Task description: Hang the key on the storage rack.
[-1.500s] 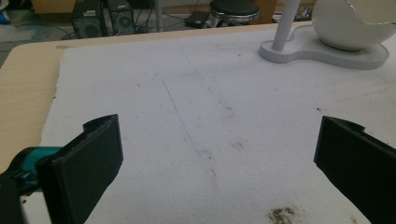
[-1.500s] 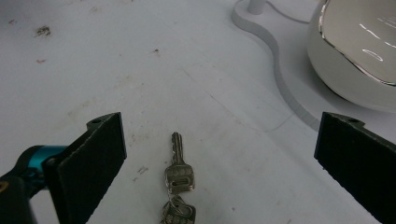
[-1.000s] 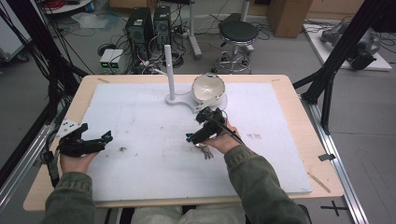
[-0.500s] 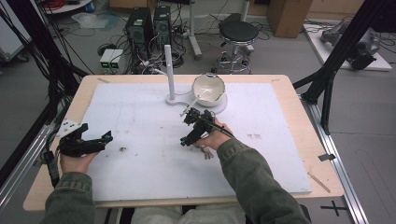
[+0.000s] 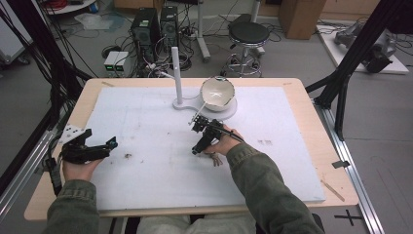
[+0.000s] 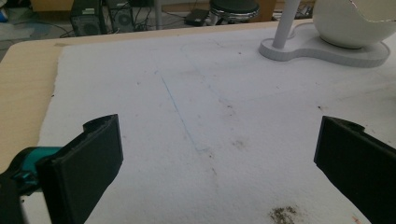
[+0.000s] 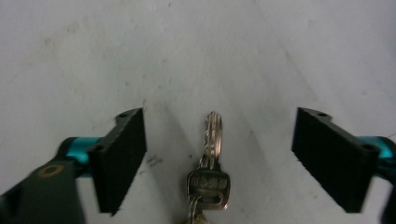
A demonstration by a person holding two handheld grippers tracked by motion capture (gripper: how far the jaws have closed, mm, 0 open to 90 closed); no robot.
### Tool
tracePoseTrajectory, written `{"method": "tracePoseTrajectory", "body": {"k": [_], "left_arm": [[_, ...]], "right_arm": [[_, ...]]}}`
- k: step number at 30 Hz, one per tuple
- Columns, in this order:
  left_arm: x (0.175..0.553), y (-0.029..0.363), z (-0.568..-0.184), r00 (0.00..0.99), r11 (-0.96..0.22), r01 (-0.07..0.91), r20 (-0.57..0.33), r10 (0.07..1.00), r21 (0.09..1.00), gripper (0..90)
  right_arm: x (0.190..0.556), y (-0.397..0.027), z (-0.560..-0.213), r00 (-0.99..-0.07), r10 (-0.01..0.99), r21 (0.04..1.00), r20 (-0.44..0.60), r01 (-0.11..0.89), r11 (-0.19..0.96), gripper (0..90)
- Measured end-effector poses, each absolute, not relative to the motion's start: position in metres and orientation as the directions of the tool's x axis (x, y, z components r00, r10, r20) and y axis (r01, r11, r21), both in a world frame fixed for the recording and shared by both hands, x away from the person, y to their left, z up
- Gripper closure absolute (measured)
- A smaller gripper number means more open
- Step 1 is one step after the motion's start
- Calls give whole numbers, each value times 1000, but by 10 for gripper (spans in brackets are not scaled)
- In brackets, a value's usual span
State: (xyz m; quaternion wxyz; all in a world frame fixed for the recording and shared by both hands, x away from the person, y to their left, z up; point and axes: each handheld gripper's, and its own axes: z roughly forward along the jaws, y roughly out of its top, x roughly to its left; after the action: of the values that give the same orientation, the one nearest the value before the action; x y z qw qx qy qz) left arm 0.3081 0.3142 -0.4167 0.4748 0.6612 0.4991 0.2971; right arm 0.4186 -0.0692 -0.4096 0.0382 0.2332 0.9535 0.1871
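The key (image 7: pixel 212 154) lies flat on the white mat (image 5: pixel 146 126), near the middle of the table, between the jaws of the right gripper (image 7: pixel 217 158). Those jaws have just been closing but stand apart from the key on both sides, untouching. The left gripper (image 6: pixel 215 163) rests released, with bare mat between its jaws, well apart near the mat's left edge.

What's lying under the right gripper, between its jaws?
A key lies flat on the white mat, blade pointing away, between the right gripper's jaws, which have just been closing but do not touch it. Its ring end is cut off at the picture's bottom edge.
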Motion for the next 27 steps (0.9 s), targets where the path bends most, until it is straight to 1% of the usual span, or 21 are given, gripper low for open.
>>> {"method": "tracePoseTrajectory", "body": {"k": [1,2,3,4,5,6,7,8,9,10,17,18,19,21,23,27], "left_arm": [[308,314,-417,325,-51,376,-80,942,925,17],[308,314,-417,324,-51,374,-78,943,926,17],[308,314,-417,323,-50,373,-79,943,926,17],[308,315,-416,323,-52,372,-77,943,927,17],[308,315,-416,323,-52,373,-77,943,926,17],[308,315,-416,323,-51,373,-78,943,926,17],[308,315,-416,323,-52,373,-77,943,926,17],[308,314,-416,323,-52,374,-77,943,926,17],[308,314,-417,323,-52,374,-78,943,926,17],[308,314,-417,322,-54,376,-76,944,925,17],[308,314,-417,327,-57,378,-75,942,924,17],[308,314,-417,326,-57,377,-75,942,924,17],[308,315,-417,326,-57,377,-74,942,924,17],[308,315,-417,324,-58,375,-72,943,925,17],[308,314,-417,320,-53,372,-75,945,927,17],[307,315,-416,322,-57,370,-70,944,927,17]], "right_arm": [[418,-69,-411,-892,453,361,15,427,829,252],[418,-68,-411,-896,443,354,17,420,836,309],[417,-68,-412,-905,424,346,19,404,847,386],[417,-67,-412,-905,424,339,16,404,850,412],[416,-66,-413,-902,432,332,-4,406,851,456],[417,-66,-413,-901,435,324,-2,411,852,521],[417,-66,-413,-901,435,324,-2,411,852,521],[417,-66,-412,-897,442,324,0,418,849,562],[417,-66,-412,-897,442,324,0,418,849,562],[417,-67,-410,-896,445,332,19,425,842,600],[415,-64,-413,-897,441,299,23,427,853,658],[416,-63,-413,-892,451,299,19,436,849,696],[416,-63,-413,-892,451,299,19,436,849,696],[416,-63,-413,-889,458,293,10,440,849,731],[416,-61,-412,-881,472,277,17,458,845,815],[416,-61,-412,-879,477,278,19,463,842,825]]}}
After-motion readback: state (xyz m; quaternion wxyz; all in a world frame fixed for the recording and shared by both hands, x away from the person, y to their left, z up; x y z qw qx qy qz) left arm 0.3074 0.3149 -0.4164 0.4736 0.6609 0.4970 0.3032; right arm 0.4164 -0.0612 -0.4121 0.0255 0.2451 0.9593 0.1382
